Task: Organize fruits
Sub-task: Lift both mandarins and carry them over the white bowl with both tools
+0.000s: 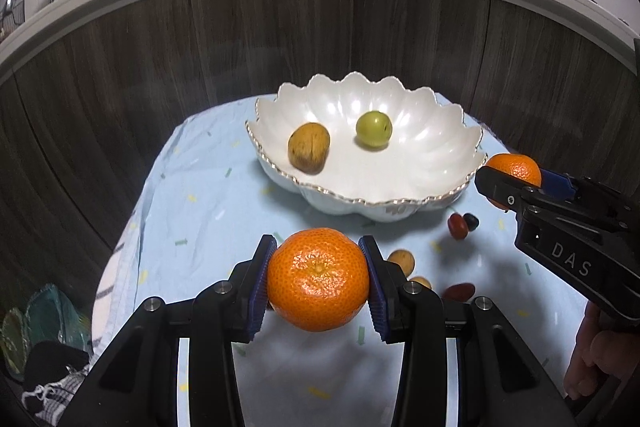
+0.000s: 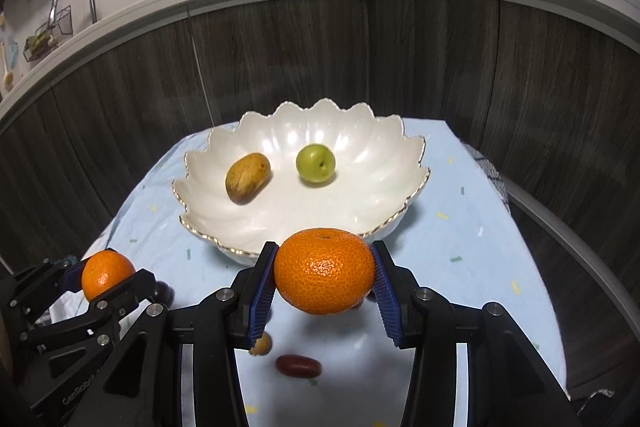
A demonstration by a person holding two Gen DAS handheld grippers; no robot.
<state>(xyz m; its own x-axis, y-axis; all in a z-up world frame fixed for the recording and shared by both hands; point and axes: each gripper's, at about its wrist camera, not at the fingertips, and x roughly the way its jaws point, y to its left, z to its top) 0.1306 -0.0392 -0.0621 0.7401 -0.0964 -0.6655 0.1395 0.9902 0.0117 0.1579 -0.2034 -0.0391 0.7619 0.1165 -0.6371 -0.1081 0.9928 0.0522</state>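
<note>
Pinching a dimpled, glossy mandarin [image 1: 318, 279] in ribbed blue pads, left gripper [image 1: 319, 281], right gripper [image 2: 325, 273] clamping another mandarin [image 2: 325, 271], scalloped pearly bowl [image 1: 440, 163] beyond on the table.

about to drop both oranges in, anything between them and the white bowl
Nothing visible blocks either. The left gripper holds an orange over bare cloth short of the bowl; the right gripper holds its orange at the near rim. Inside, only a kiwi and green fruit.
</note>
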